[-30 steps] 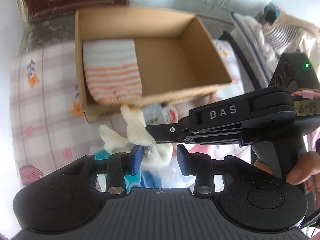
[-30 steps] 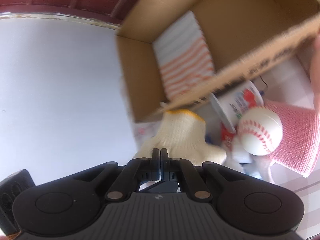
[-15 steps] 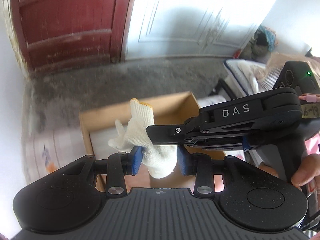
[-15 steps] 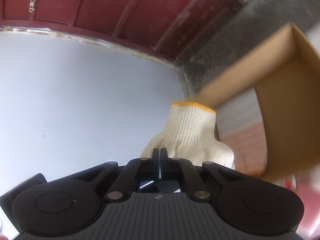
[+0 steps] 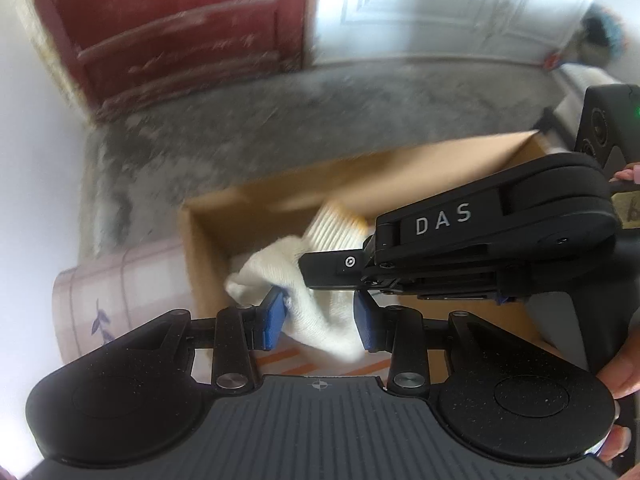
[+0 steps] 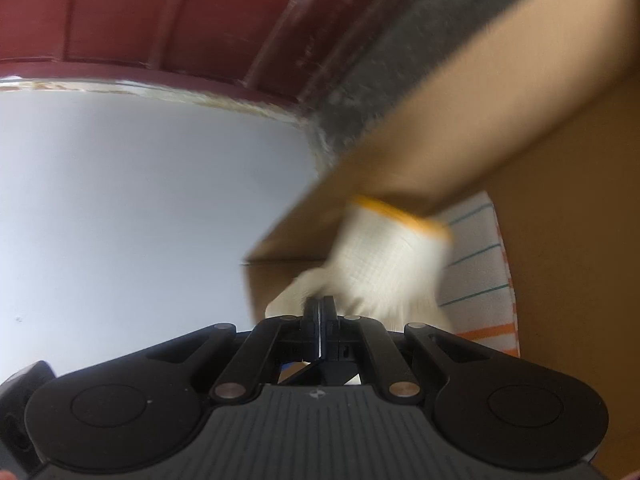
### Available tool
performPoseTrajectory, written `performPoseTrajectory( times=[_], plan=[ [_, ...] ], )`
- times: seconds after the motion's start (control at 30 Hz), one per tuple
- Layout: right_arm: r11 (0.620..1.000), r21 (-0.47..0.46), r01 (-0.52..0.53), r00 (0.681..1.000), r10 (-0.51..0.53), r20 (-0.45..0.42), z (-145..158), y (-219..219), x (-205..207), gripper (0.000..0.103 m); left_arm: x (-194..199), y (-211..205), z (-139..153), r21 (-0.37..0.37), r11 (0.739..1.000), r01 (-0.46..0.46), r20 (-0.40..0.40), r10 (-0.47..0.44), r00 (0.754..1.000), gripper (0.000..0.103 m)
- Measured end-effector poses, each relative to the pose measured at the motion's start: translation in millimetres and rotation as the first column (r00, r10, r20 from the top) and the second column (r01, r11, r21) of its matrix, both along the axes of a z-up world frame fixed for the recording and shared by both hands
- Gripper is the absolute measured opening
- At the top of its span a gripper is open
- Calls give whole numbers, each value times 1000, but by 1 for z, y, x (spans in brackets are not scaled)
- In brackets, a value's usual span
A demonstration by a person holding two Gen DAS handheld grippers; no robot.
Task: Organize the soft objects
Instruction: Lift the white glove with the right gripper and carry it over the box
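A white knit glove [image 5: 276, 264] with a yellow cuff hangs over the open cardboard box [image 5: 208, 248]. My left gripper [image 5: 320, 316] has its blue pads pressed on both sides of the glove's lower part. My right gripper [image 5: 304, 270] reaches in from the right and is shut on the glove's fingers. In the right wrist view the right gripper [image 6: 320, 304] pinches the glove [image 6: 388, 256], cuff pointing away, inside the box [image 6: 560, 240]. A folded striped cloth [image 6: 476, 280] lies on the box floor under the glove, its orange stripes [image 5: 280, 360] showing in the left wrist view.
The box stands on a pink checked cloth [image 5: 120, 280]. Beyond it are a grey concrete floor [image 5: 280, 120], a red door [image 5: 172, 28] and a white door [image 5: 440, 8]. A person's hand [image 5: 620, 368] holds the right gripper's handle. The box's right half is bare.
Both grippers lifted the glove from the table in front of the box, carried it over the near wall, and now hold it lower, inside the box above the striped cloth.
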State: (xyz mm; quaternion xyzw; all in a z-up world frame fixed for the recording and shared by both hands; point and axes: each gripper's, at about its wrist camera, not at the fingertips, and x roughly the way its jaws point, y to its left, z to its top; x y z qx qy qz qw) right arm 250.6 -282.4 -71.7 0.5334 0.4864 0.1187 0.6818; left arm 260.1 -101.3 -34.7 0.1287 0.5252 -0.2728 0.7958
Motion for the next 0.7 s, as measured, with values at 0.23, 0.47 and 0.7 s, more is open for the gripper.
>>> performPoseTrajectory(
  times=[0.23,0.47,0.7],
  plan=[
    [1000,9,-25,998,25,-63,-30,17,18,2,6,16,-2,25,997,-72,-12,73,997,37],
    [998,-61,-23,998,19,-67,-43,27,30,1,4,27,9,-12,993,-119,1,119,993,38],
    [997,-72,2,1000,-3,-22,-23,14,18,7,-8,43,27,-49,987,-155,12,156,988,38]
  ],
)
